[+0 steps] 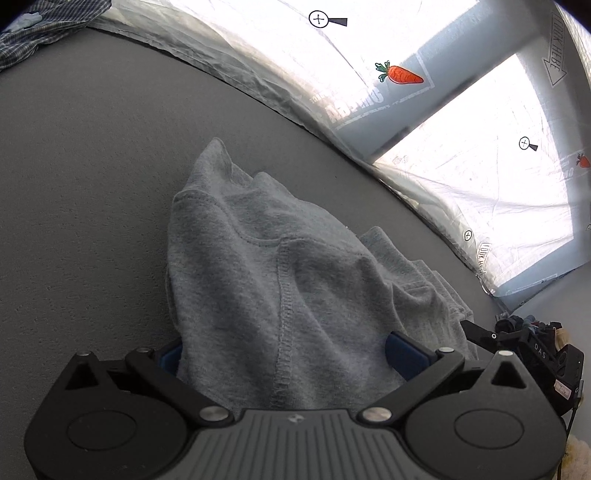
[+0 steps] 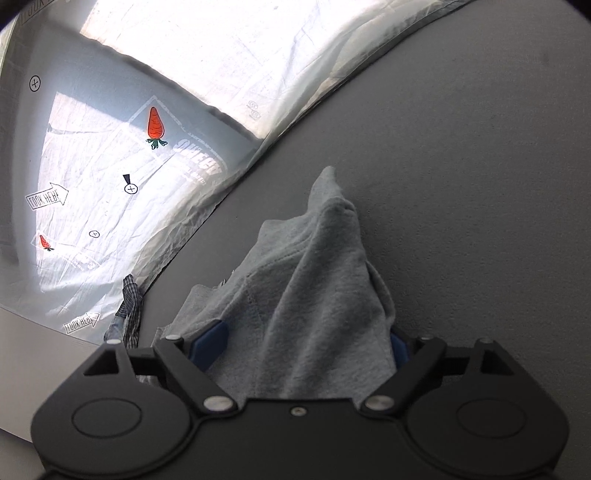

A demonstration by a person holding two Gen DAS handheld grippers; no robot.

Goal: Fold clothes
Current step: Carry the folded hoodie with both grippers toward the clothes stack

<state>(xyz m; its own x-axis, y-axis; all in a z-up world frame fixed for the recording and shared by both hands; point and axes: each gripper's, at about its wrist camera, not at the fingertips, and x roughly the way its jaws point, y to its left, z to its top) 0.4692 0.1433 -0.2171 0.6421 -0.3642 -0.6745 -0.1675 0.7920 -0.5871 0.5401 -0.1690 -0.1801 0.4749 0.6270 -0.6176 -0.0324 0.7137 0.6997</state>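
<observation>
A grey knit garment (image 1: 266, 266) lies bunched on the dark grey table (image 1: 74, 184). In the left wrist view it drapes over my left gripper (image 1: 284, 350), hiding the gap between the blue fingers (image 1: 402, 354), which stand wide apart. In the right wrist view the same grey garment (image 2: 310, 295) rises in a peak and covers my right gripper (image 2: 310, 347); its blue fingers (image 2: 210, 343) also stand wide apart with cloth between them. The right gripper's body shows at the left view's right edge (image 1: 524, 350).
A plaid shirt (image 1: 40, 29) lies at the table's far left corner; it also shows in the right wrist view (image 2: 129, 306). A wrinkled white printed sheet (image 1: 480, 192) with carrot marks borders the table's far edge, and shows in the right view (image 2: 110, 184).
</observation>
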